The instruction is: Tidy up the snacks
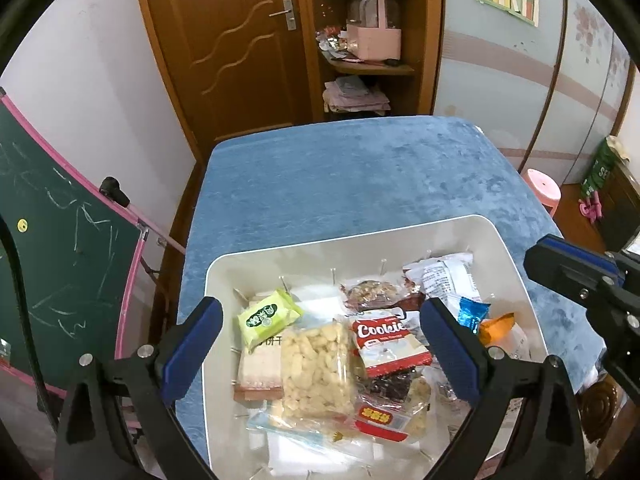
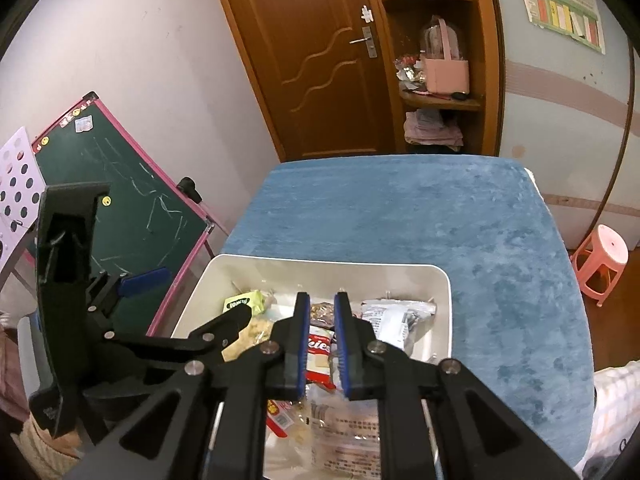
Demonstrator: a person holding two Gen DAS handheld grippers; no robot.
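Observation:
A white bin (image 1: 360,232) (image 2: 320,266) full of snack packets sits on the blue-covered table (image 1: 340,172) (image 2: 400,208). In it lie a green packet (image 1: 269,317) (image 2: 240,303), a clear bag of pale puffs (image 1: 316,364), a red Cookies packet (image 1: 387,340) (image 2: 319,354) and a white printed packet (image 1: 444,276) (image 2: 396,316). My left gripper (image 1: 320,344) is open wide above the bin, empty. My right gripper (image 2: 322,344) hovers over the bin, jaws narrowly apart, holding nothing; it also shows at the right of the left wrist view (image 1: 576,276).
A green chalkboard easel (image 1: 60,272) (image 2: 132,200) stands left of the table. A wooden door (image 1: 240,40) and corner shelves with a pink basket (image 1: 374,36) are behind. A pink stool (image 2: 600,260) stands at the right.

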